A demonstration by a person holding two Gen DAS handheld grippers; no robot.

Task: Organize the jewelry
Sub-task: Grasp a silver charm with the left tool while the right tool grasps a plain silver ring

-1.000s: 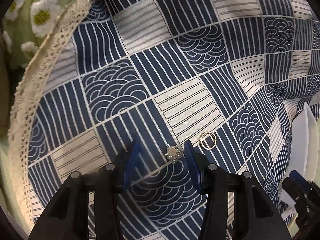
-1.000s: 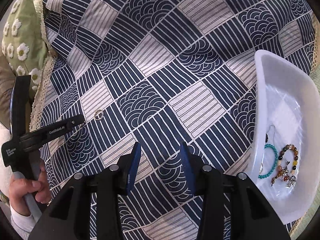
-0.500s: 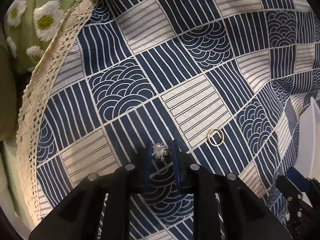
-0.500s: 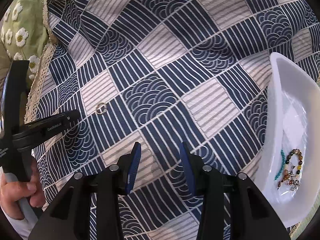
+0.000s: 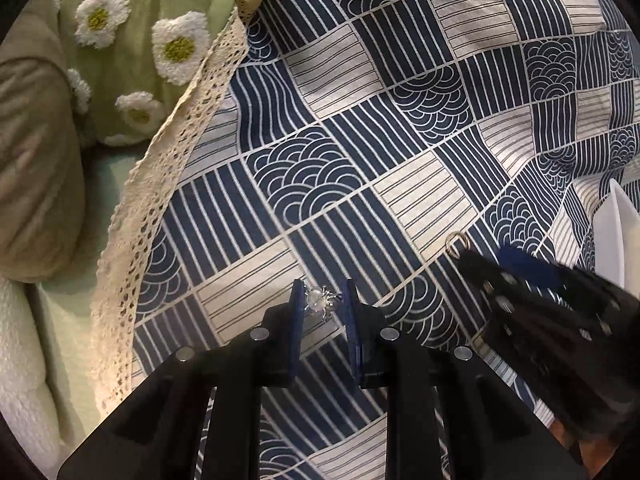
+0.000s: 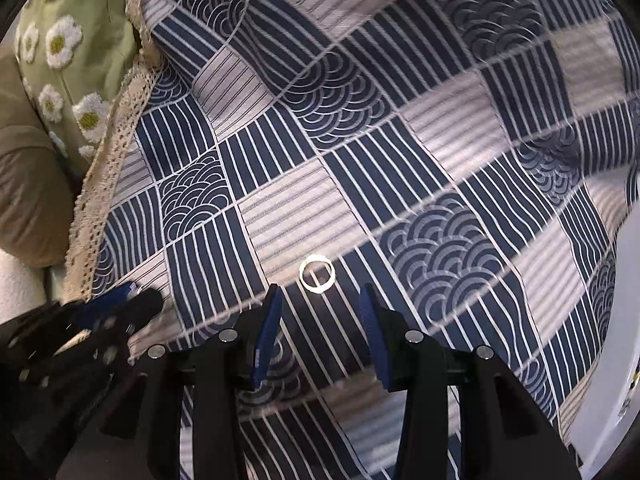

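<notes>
My left gripper (image 5: 322,296) is shut on a small silver ring with a pale stone (image 5: 320,300) and holds it just above the blue patterned cloth (image 5: 400,120). A plain gold ring (image 5: 456,243) lies on the cloth to its right, partly behind the right gripper's tip. In the right wrist view this gold ring (image 6: 317,273) lies just ahead of my right gripper (image 6: 320,304), which is open and empty. The white tray (image 6: 616,360) sits at the right edge; its contents are out of view. The left gripper (image 6: 120,300) shows at the left of the right wrist view.
A green cushion with white daisies (image 5: 140,40) and a cream lace trim (image 5: 160,168) border the cloth on the left. The white tray edge (image 5: 616,232) shows at the far right of the left wrist view.
My left gripper closed on the stone ring and lifted it slightly. My right gripper moved left across the cloth, away from the tray, up to the gold ring.
</notes>
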